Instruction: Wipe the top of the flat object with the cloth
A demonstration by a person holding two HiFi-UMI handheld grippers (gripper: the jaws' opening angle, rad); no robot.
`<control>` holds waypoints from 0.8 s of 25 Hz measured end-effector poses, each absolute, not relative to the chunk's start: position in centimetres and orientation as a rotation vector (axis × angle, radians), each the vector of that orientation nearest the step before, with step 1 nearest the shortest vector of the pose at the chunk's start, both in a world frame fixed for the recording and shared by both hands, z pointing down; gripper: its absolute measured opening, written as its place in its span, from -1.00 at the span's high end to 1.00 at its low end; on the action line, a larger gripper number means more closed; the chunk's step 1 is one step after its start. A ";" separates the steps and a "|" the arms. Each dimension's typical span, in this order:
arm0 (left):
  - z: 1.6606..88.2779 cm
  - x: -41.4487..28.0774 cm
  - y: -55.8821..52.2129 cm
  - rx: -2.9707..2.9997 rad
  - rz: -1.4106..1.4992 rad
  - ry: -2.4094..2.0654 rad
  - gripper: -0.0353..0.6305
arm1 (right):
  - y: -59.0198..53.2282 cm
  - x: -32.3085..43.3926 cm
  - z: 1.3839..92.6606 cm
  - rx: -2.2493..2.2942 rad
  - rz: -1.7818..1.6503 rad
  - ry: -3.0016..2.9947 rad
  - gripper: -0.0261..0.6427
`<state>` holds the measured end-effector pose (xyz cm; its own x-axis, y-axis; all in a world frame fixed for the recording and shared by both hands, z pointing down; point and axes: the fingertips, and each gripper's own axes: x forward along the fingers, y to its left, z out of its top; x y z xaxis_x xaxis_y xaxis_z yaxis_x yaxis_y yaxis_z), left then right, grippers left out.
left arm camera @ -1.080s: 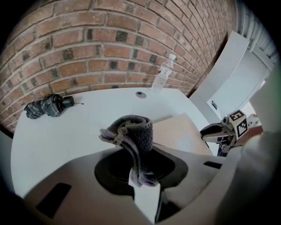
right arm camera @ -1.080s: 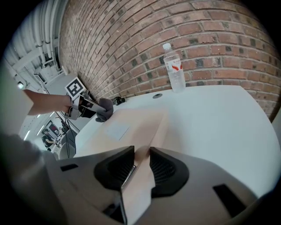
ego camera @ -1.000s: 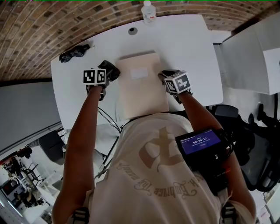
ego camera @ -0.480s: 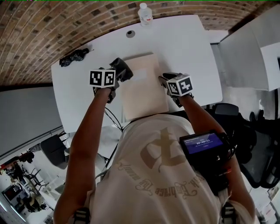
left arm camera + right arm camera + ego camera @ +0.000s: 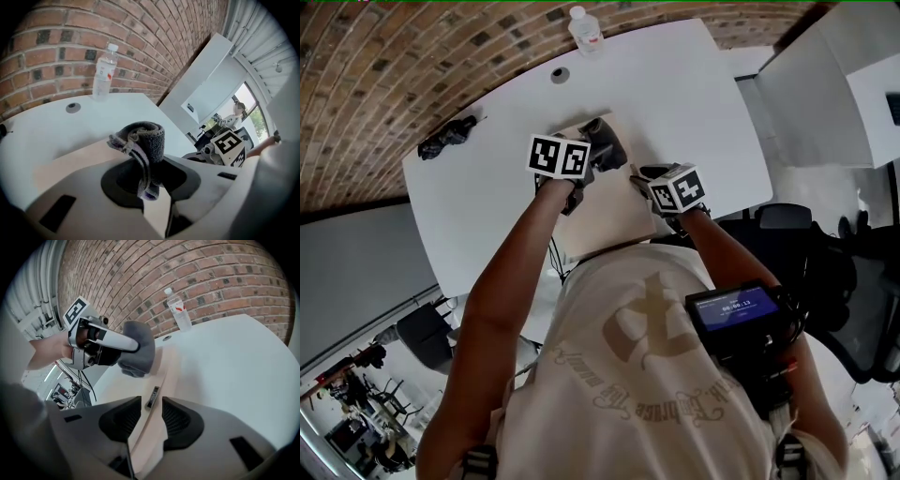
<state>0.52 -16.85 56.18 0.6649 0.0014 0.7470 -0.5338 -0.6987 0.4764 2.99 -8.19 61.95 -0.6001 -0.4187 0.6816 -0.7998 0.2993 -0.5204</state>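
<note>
The flat object [image 5: 614, 214], a beige slab, lies on the white table [image 5: 694, 103]. My left gripper [image 5: 598, 150] hovers over its far part, shut on a rolled grey cloth [image 5: 606, 143]. In the left gripper view the cloth [image 5: 143, 140] sticks up from between the jaws, above the slab [image 5: 70, 159]. My right gripper [image 5: 643, 176] is at the slab's right edge. In the right gripper view that edge [image 5: 164, 376] runs between the jaws of the right gripper [image 5: 151, 416], which are opening, and the pads do not press on it. The cloth [image 5: 138, 352] hangs just ahead.
A clear water bottle [image 5: 586, 30] stands at the table's far edge by the brick wall, next to a round grommet [image 5: 560, 73]. A black bundle [image 5: 445, 138] lies at the far left corner. A white cabinet [image 5: 825, 84] and an office chair [image 5: 853, 300] stand to the right.
My left gripper has carried the cloth rightward, from the slab's left edge to over its top. The right gripper has stayed at the slab's right edge.
</note>
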 end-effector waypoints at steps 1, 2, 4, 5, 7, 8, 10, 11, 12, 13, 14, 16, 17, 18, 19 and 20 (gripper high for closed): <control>56.4 1.4 -16.6 2.173 0.974 -0.386 0.59 | -8.0 2.9 61.9 1.082 1.232 -2.156 0.48; 56.7 2.1 -16.3 2.169 0.975 -0.367 0.59 | -7.8 2.8 61.9 1.078 1.232 -2.158 0.48; 57.5 3.2 -16.0 2.154 0.994 -0.345 0.59 | -7.6 2.8 62.0 1.073 1.227 -2.157 0.48; 58.0 3.5 -15.9 2.145 1.011 -0.342 0.59 | -7.5 2.8 62.1 1.069 1.222 -2.153 0.48; 58.9 3.6 -15.9 2.131 1.042 -0.357 0.59 | -7.3 2.7 62.3 1.065 1.214 -2.144 0.48; 59.2 3.5 -16.1 2.123 1.050 -0.374 0.59 | -7.3 2.8 62.4 1.067 1.213 -2.141 0.48; 59.5 3.1 -16.3 2.110 1.061 -0.410 0.59 | -7.3 2.8 62.5 1.073 1.208 -2.135 0.48; 59.6 2.8 -16.4 2.110 1.069 -0.423 0.59 | -7.3 2.9 62.5 1.073 1.201 -2.132 0.48; 59.7 2.4 -16.4 2.111 1.081 -0.431 0.59 | -7.3 2.9 62.5 1.071 1.193 -2.129 0.48; 59.7 2.0 -16.4 2.113 1.096 -0.439 0.59 | -7.3 2.9 62.6 1.070 1.186 -2.127 0.48; 59.8 1.4 -16.3 2.113 1.112 -0.447 0.59 | -7.3 2.9 62.6 1.070 1.182 -2.126 0.48; 59.8 0.1 -16.3 2.107 1.134 -0.467 0.59 | -7.3 2.9 62.6 1.069 1.180 -2.125 0.48; 59.8 -0.7 -16.3 2.102 1.137 -0.480 0.59 | -7.2 3.0 62.6 1.068 1.183 -2.125 0.48; 59.8 -1.4 -16.4 2.097 1.135 -0.495 0.59 | -7.2 3.0 62.7 1.066 1.188 -2.126 0.48; 59.8 -2.2 -16.6 2.091 1.130 -0.510 0.59 | -7.2 3.0 62.7 1.066 1.192 -2.129 0.48; 59.8 -3.0 -16.7 2.086 1.125 -0.525 0.59 | -7.2 3.0 62.7 1.066 1.196 -2.131 0.48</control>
